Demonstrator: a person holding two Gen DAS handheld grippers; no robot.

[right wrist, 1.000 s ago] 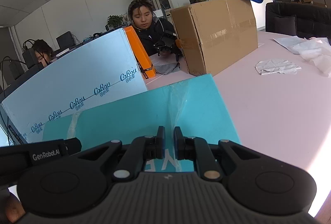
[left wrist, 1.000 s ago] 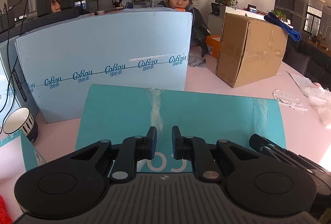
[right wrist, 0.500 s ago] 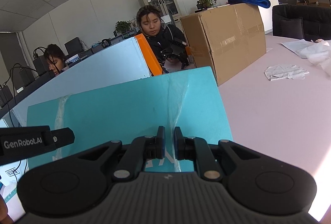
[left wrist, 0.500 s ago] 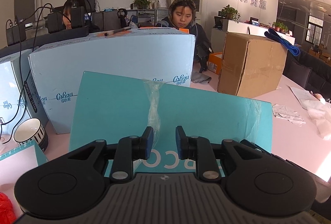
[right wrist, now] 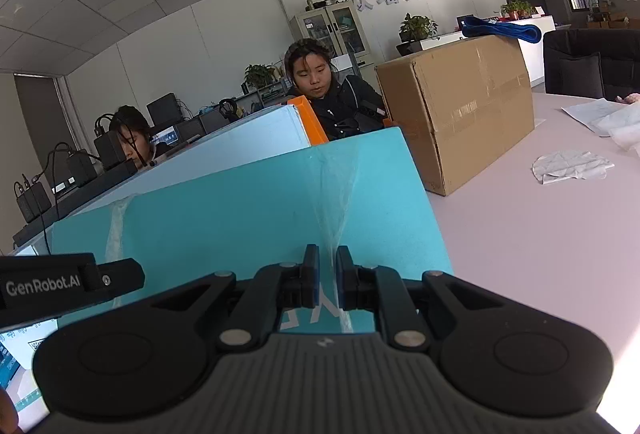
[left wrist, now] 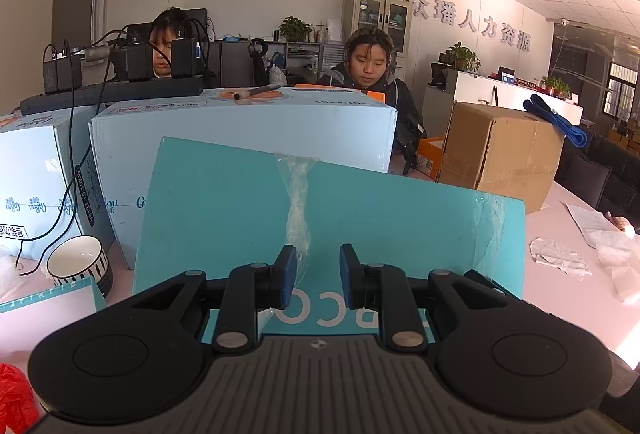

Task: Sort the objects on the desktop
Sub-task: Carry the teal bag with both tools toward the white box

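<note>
Grippers both meet the teal board (left wrist: pixel 224 209) at frame center: right gripper (right wrist: pixel 327 282) pinches it, left gripper (left wrist: pixel 318 276) stands slightly apart.

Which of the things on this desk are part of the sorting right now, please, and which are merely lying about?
In hand:
- flat teal cardboard box
- right gripper, nearly closed at its edge
- left gripper, open

Lying about:
- brown cardboard carton
- striped white ceramic bowl
- large pale blue box
- crumpled white paper
</note>
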